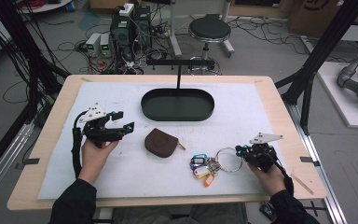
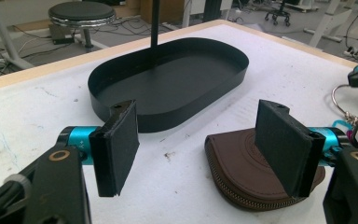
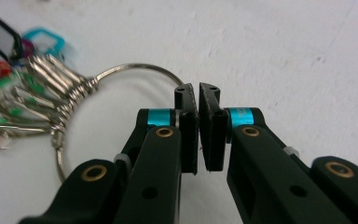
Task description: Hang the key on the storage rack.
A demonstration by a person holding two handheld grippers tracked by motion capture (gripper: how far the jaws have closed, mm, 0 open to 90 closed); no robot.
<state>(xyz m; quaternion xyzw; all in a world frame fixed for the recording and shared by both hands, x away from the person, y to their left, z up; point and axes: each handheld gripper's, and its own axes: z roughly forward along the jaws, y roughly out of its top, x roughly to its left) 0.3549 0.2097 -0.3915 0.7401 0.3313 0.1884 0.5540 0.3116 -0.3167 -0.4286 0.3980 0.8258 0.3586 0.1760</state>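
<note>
A large metal key ring [image 1: 228, 159] with several coloured tags [image 1: 203, 167] lies on the white mat at the front right. My right gripper [image 1: 238, 152] is shut on the ring's right side. In the right gripper view the wire ring [image 3: 121, 67] runs into the closed pads [image 3: 189, 121], with the keys and tags [image 3: 9, 37] fanned out to the left. My left gripper [image 1: 125, 120] is held open above the mat at the left, with nothing in it. Between and beyond its pads [image 2: 119, 144] I see a brown zip pouch [image 2: 242, 158], which lies at the mat's centre [image 1: 161, 142].
A black oval tray [image 1: 177, 114] with an upright T-shaped stand [image 1: 179, 70] sits at the back centre of the mat; its wall [image 2: 168, 119] is close ahead in the left gripper view. The table's wooden edge [image 1: 279, 116] borders the mat. Stool, cables and computers are on the floor beyond.
</note>
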